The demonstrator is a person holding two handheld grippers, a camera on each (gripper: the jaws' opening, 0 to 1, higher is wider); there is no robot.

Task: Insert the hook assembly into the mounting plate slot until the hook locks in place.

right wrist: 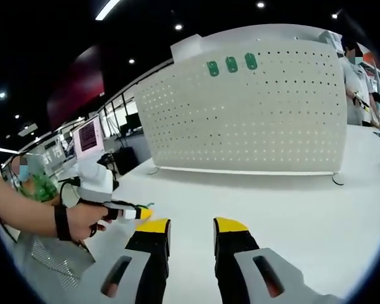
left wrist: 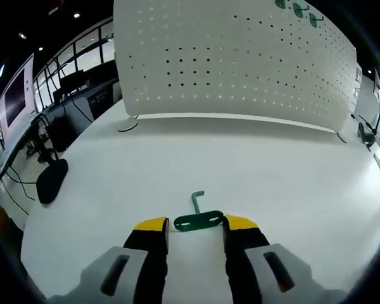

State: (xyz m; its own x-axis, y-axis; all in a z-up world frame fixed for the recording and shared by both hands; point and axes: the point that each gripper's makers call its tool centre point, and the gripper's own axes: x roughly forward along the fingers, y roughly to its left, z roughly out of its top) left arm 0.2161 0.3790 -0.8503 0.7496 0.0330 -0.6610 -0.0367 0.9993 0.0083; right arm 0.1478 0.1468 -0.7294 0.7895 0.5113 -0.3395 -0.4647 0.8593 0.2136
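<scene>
- One green hook (left wrist: 198,217) lies flat on the white counter (left wrist: 285,177), just ahead of the left claw (left wrist: 196,223), between its yellow tips; jaws wide apart, gripping nothing.
- Risk: closing off-centre could skid the thin hook across the smooth top; held crooked, it may jam at the pegboard (left wrist: 240,57) hole.
- Right claw (right wrist: 192,225): open, empty, raised above the counter.
- Three green hooks (right wrist: 232,64) already hang high on the pegboard.
- Room: dark ceiling with spotlights, monitors, cables, a person at the right edge.

Green hooks (left wrist: 297,9) on pegboard (left wrist: 240,63) cut off by top edge, too small to tell shape.
</scene>
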